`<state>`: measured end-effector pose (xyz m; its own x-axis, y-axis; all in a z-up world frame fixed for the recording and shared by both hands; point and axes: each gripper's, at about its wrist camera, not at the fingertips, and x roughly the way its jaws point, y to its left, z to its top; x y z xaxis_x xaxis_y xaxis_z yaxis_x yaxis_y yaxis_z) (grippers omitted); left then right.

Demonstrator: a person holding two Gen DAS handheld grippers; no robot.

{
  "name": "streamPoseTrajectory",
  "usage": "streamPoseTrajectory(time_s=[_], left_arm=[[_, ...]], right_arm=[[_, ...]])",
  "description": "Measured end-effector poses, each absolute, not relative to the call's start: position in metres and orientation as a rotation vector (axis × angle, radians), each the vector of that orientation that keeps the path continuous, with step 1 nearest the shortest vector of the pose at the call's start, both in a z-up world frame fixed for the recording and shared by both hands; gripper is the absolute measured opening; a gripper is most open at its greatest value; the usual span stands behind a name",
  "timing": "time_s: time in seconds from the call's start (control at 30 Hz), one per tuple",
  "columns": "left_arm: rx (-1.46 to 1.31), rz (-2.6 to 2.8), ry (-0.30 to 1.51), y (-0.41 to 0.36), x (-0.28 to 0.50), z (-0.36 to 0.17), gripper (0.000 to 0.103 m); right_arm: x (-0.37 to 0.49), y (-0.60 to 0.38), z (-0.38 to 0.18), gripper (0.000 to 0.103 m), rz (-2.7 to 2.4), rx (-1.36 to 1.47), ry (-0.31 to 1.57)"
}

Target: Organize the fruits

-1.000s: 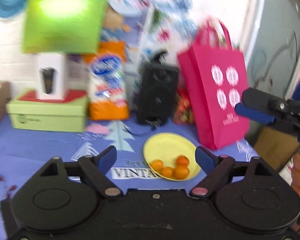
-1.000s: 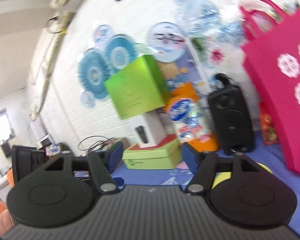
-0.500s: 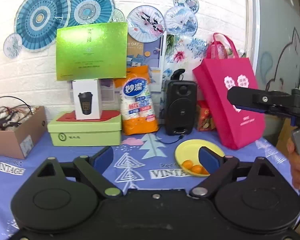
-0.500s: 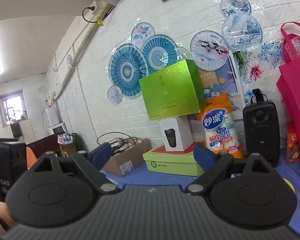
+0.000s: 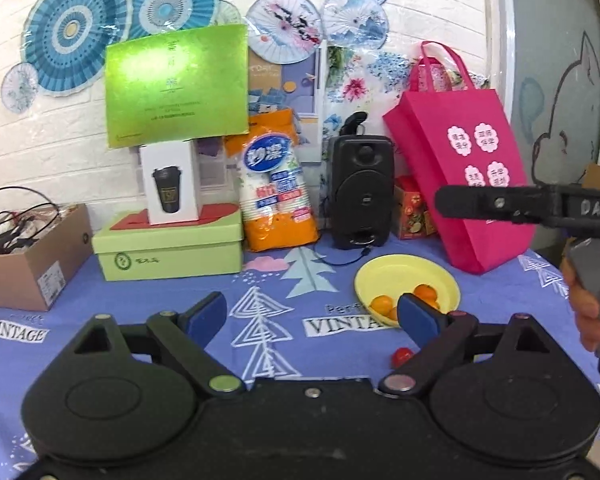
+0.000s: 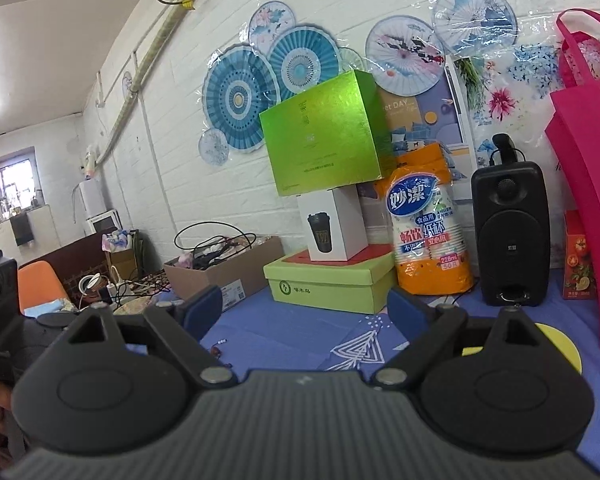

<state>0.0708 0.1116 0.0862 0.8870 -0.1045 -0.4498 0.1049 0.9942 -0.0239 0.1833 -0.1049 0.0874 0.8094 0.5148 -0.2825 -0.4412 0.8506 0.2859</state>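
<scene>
The round yellow plastic plate [image 5: 407, 276] lies on the blue printed tablecloth [image 5: 268, 280], and the small orange fruits [image 5: 381, 303] in it are partly hidden behind a blue pad of the left gripper [image 5: 314, 314]. In the right wrist view only a yellow sliver of the plate shows behind the gripper body, and no fruit can be seen there. A small red round fruit [image 5: 401, 355] lies on the cloth just in front of the plate, half covered by the same finger.

The left gripper points slightly down at the table, its jaws wide apart with nothing between them. The right gripper [image 6: 306, 312] is aimed nearly level toward the back wall, jaws also spread and empty after widening just now. It reaches in from the right edge of the left wrist view, with the hand [image 5: 588, 312] on its handle.

Behind the plate stand a black speaker [image 5: 362, 192], a pink fabric tote bag [image 5: 460, 168], an orange pack of paper cups [image 5: 278, 196] and a flat green box [image 5: 168, 250].
</scene>
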Motion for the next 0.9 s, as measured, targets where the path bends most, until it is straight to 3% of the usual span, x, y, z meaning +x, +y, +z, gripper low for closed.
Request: streamPoseTrajectory(time_s=[0.17,0.2,0.3,0.43,0.63,0.73,0.8,0.9], left_arm=[[-0.032,-0.146,0.445,0.104,0.086,0.095,0.098],[-0.132,-0.188,0.451,0.107,0.092,0.091,0.103],[-0.269,-0.264,0.578,0.099,0.120,0.053,0.103],[-0.031,-0.102,0.596,0.059,0.126,0.002,0.103],[0.047,-0.091,0.593,0.025,0.099,-0.044,0.103],[0.099,-0.027,0.591,0.015,0.092,-0.054,0.103],[0.121,-0.008,0.596,0.012,0.092,-0.059,0.103],[0.093,-0.057,0.635,0.016,0.095,-0.067,0.102]], right_arm=[[0.186,-0.126,0.095,0.090,0.463,0.234,0.352],[0.184,-0.133,0.098,0.091,0.447,0.234,0.339],[0.179,-0.148,0.100,0.095,0.355,0.157,0.315],[0.167,-0.163,0.055,0.095,0.312,0.073,0.411],[0.128,-0.180,-0.020,0.095,0.204,0.023,0.546],[0.124,-0.185,-0.044,0.090,0.136,-0.018,0.595],[0.130,-0.189,-0.055,0.077,0.118,-0.027,0.632],[0.145,-0.185,-0.065,0.074,0.135,-0.060,0.688]])
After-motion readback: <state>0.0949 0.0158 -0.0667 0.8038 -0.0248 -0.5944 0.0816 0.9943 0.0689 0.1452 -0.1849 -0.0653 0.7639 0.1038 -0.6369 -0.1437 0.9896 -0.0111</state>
